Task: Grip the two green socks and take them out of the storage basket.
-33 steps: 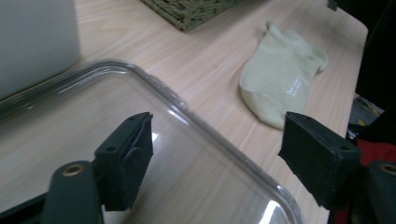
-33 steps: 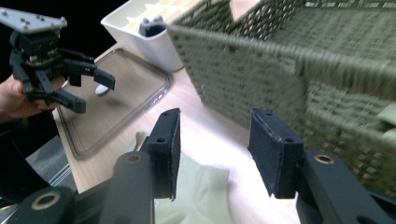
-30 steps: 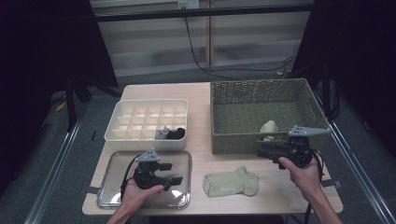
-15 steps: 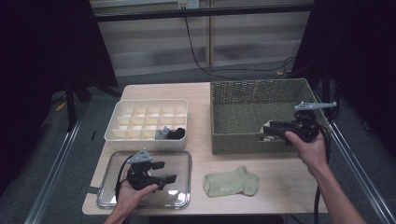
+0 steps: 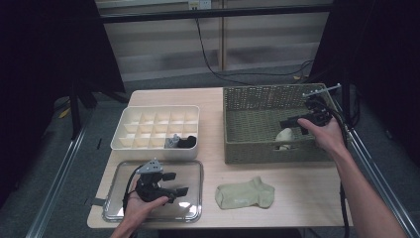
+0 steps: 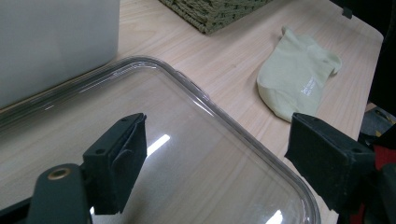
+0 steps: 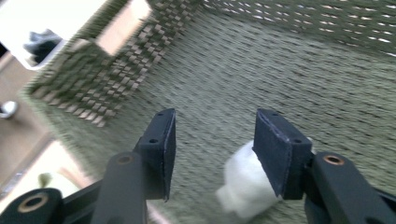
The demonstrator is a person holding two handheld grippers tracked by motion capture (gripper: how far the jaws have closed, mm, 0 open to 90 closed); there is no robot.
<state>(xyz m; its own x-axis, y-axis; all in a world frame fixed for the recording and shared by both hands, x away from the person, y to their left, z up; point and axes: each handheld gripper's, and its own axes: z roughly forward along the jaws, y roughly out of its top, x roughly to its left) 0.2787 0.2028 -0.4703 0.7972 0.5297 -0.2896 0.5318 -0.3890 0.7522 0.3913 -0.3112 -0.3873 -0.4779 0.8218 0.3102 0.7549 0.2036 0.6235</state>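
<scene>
Two socks (image 5: 245,194), one basket (image 5: 247,148)

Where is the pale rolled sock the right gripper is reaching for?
In the high view, the pale rolled sock lies inside the woven green basket, near its front wall, just left of the right gripper.

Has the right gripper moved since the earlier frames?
Yes. The right gripper went from the wicker basket's near wall up over its interior.

Left claw (image 5: 174,184) held low, jaws wide apart, empty. Right claw (image 5: 292,122) extended forward, jaws just opening, nothing gripped.
</scene>
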